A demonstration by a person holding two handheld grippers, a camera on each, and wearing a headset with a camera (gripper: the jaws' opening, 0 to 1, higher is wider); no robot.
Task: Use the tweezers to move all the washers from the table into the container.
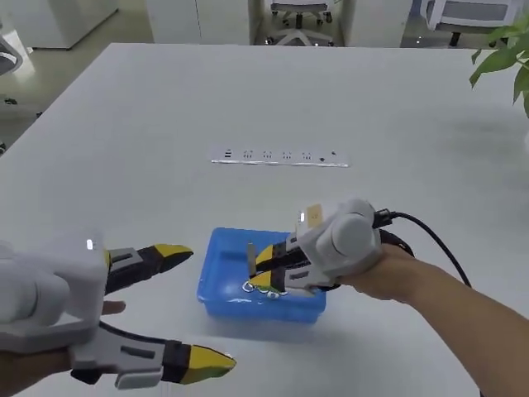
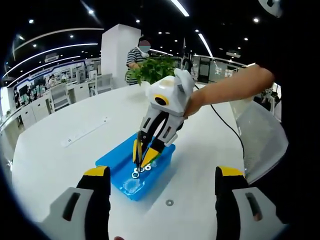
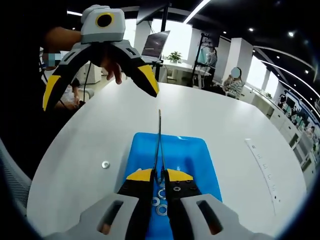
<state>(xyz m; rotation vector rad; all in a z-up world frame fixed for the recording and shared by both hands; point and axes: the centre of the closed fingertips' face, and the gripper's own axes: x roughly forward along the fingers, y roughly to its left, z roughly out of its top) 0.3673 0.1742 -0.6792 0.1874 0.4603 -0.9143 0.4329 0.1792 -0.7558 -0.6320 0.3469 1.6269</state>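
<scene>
Right gripper view: washer (image 3: 105, 164) on table (image 3: 225, 130), clear of right gripper (image 3: 160, 175).

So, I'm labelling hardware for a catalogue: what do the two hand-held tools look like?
Both match: the left tool and right tool have white moulded bodies and black jaws with yellow tips. A black cable trails from the right one's rounded housing.

A white power strip (image 1: 279, 157) lies flat near the middle of the white table (image 1: 248, 91). Office chairs (image 1: 299, 16) stand beyond the table's far edge. Green plant leaves (image 1: 504, 54) hang over its far right corner.
</scene>
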